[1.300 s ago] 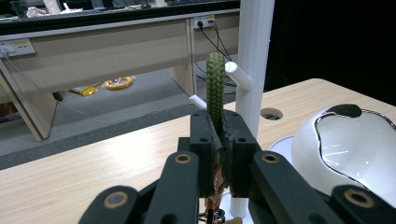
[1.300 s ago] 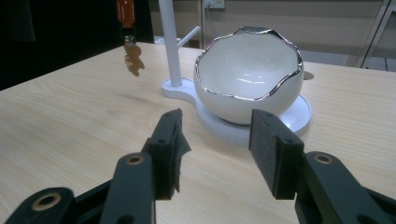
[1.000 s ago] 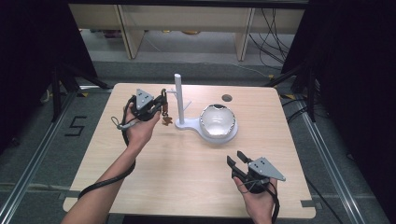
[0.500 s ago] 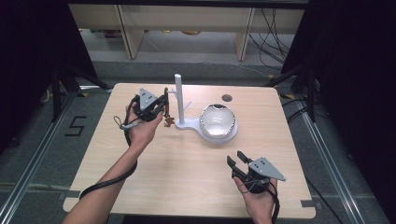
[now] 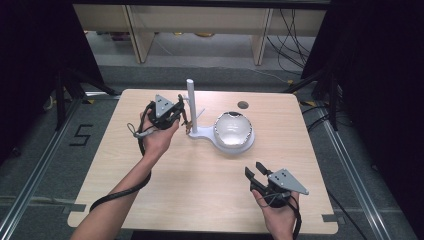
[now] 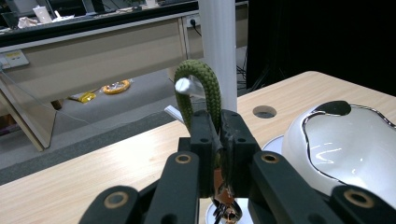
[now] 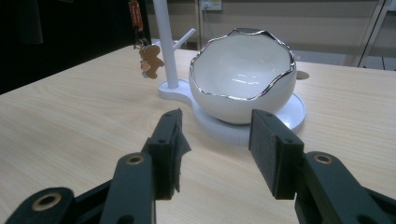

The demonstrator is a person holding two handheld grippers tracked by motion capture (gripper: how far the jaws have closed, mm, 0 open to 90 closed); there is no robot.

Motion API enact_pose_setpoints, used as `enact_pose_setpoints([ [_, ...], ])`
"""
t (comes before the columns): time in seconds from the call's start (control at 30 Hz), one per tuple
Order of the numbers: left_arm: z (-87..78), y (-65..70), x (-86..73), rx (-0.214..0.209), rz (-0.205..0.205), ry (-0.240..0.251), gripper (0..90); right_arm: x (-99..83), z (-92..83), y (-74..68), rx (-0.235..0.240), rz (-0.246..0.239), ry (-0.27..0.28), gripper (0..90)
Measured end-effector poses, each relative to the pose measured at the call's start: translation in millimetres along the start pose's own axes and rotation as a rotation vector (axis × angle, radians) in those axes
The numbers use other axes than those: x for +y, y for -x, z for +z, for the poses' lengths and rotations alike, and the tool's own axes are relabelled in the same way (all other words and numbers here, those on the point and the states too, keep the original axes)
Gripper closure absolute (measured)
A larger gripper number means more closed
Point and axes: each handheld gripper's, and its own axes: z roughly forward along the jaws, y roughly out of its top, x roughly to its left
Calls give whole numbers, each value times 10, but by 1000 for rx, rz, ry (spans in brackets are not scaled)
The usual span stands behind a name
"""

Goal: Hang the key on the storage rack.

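Left gripper (image 6: 219, 154) is closed on the green cord loop (image 6: 201, 88), just beside the peg (image 6: 183, 85) of the white stand (image 5: 192, 107). Right gripper (image 7: 217, 149) rests open and empty, well apart.

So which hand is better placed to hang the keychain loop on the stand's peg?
Left. Its gripper is shut on the green loop, right beside the peg on the post. The right gripper sits open near the table's front edge, holding nothing.

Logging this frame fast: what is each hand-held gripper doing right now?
Left hand-held gripper: closed on the green cord loop of a keychain.
Right hand-held gripper: open, holding nothing.
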Motion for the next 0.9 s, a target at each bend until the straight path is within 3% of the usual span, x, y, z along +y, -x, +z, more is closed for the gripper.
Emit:
enact_pose_setpoints([
  [0.1, 27, 7, -17, 2, 9, -3, 840, -3, 4, -18, 12, 25, -6, 555],
  [0.17, 41, 10, -27, -3, 10, -10, 839, 2, -3, -1, -4, 6, -2, 555],
  [0.2, 51, 18, -33, -11, 0, -12, 839, 4, -16, -13, -4, 25, -17, 555],
  [0.3, 63, 22, -38, -21, -1, -17, 834, 3, -13, 7, -1, 18, -9, 555],
  [0.5, -23, 34, -73, -39, -11, 4, 775, 3, -18, 15, 2, 23, -11, 554],
  [0.6, -118, 9, -125, -37, -17, 8, 726, 11, -19, 19, 1, 21, -8, 553],
  [0.63, -162, 1, -156, -37, -22, 13, 703, 16, -22, 32, -5, -2, -3, 553],
  [0.67, -212, -8, -189, -39, -19, 17, 682, 15, -42, -1, -19, 48, -17, 552],
  [0.83, -466, -67, -397, -41, -20, 9, 609, 12, -13, 49, -10, 16, -3, 545],
  [0.9, -564, -97, -473, -40, -18, 12, 578, 11, -26, 22, -18, 38, -23, 543],
])
